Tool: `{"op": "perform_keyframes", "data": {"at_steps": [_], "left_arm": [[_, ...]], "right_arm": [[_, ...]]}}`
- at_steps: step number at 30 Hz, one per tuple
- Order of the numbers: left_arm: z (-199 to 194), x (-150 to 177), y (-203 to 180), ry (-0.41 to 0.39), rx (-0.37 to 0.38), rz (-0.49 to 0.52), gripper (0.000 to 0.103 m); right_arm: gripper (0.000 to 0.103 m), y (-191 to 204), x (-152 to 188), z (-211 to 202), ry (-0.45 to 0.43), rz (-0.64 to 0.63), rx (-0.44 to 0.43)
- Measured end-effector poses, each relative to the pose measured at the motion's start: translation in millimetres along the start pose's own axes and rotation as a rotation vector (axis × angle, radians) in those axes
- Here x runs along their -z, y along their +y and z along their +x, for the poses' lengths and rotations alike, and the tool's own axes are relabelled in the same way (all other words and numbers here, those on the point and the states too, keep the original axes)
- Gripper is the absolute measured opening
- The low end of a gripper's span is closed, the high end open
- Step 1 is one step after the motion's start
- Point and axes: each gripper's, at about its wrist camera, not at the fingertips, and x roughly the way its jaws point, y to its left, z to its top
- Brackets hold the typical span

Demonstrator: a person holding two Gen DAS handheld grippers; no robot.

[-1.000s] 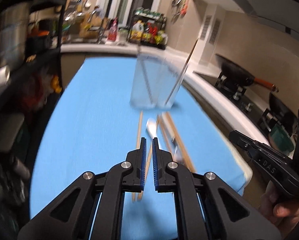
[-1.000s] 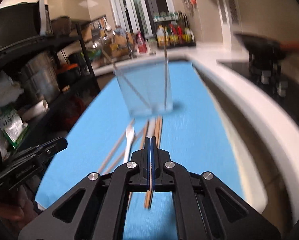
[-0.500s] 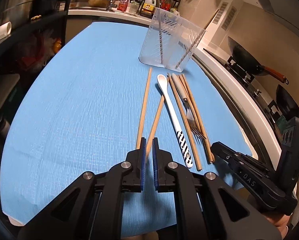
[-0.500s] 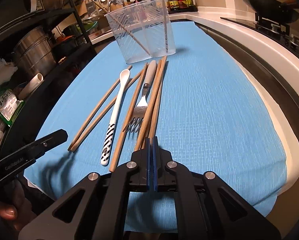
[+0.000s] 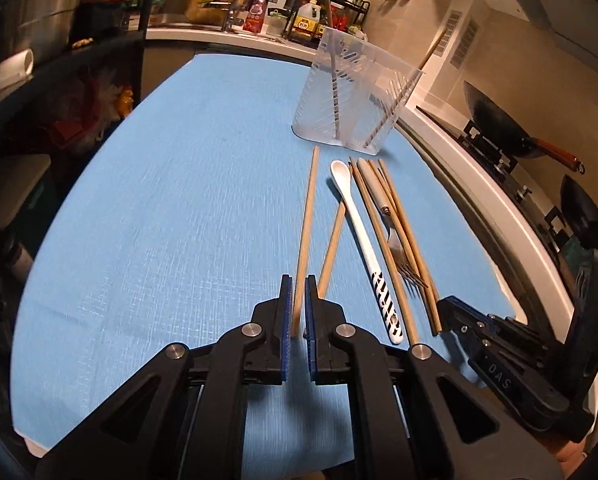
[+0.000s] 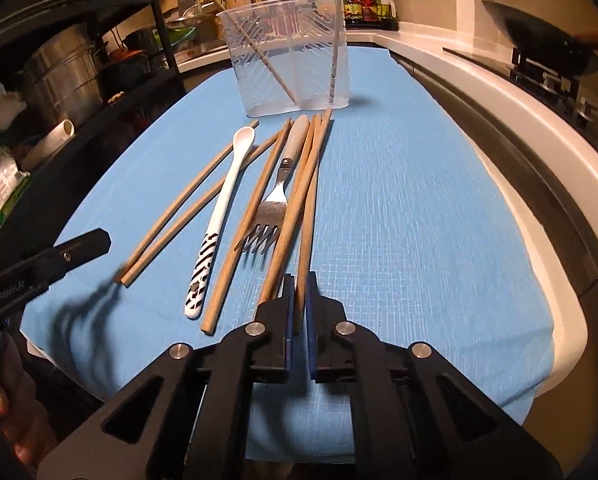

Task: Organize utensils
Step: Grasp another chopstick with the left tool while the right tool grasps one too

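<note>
Blue cloth (image 5: 171,216) is covering the kitchen worktop, where a clear plastic holder (image 5: 355,108) is standing at the far end with two chopsticks leaning inside. Between holder and claws, loose wooden chopsticks, a white spoon (image 5: 363,240) and a fork (image 6: 277,200) are lying side by side. The left claw (image 5: 298,308) is clamping the leftmost chopstick (image 5: 307,216) at its near end, while the right claw (image 6: 299,304) is clamping the rightmost chopstick (image 6: 311,192).

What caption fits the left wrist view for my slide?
Left gripper shut on a chopstick on the blue cloth, spoon and fork alongside.
</note>
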Motion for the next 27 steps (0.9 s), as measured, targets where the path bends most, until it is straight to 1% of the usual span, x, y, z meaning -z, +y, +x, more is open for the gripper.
{"op": "perform_keyframes", "data": {"at_steps": [4, 5, 6, 9, 10, 13, 16, 19, 22, 24, 27], "left_arm": [[7.4, -0.3, -1.9, 0.001, 0.028, 0.005, 0.007], [10.7, -0.3, -2.6, 0.007, 0.019, 0.011, 0.007], [13.3, 0.2, -2.6, 0.011, 0.008, 0.014, 0.007], [24.3, 2.8, -0.7, 0.042, -0.020, 0.016, 0.007], [24.8, 3.6, -0.7, 0.034, -0.027, 0.026, 0.008], [25.9, 4.9, -9.5, 0.029, -0.074, 0.094, 0.008], [25.9, 8.7, -19.4, 0.020, -0.127, 0.167, 0.008], [24.8, 9.9, -23.8, 0.015, -0.156, 0.217, 0.007], [21.4, 9.8, -21.3, 0.009, -0.161, 0.200, 0.005], [18.3, 11.9, -17.2, -0.006, -0.186, 0.182, 0.005], [13.4, 14.5, -12.8, -0.019, -0.210, 0.149, 0.005]], "right_arm": [[0.005, -19.5, 6.7, -9.2, -0.017, 0.055, 0.027], [0.005, -25.2, 8.7, -12.2, -0.019, 0.066, 0.038], [0.005, -34.0, 11.9, -17.9, -0.030, 0.073, 0.070], [0.005, -43.8, 17.5, -22.8, -0.032, 0.063, 0.106], [0.005, -46.4, 19.1, -24.8, -0.039, 0.062, 0.123], [0.005, -48.0, 23.0, -27.3, -0.054, 0.050, 0.134], [0.005, -41.5, 22.8, -25.2, -0.060, -0.008, 0.131], [0.005, -40.2, 21.8, -24.5, -0.061, -0.027, 0.126], [0.005, -42.5, 22.2, -25.0, -0.065, -0.015, 0.118], [0.005, -42.8, 22.4, -25.3, -0.067, -0.011, 0.129], [0.005, -43.4, 20.8, -27.8, -0.082, 0.014, 0.100]]}}
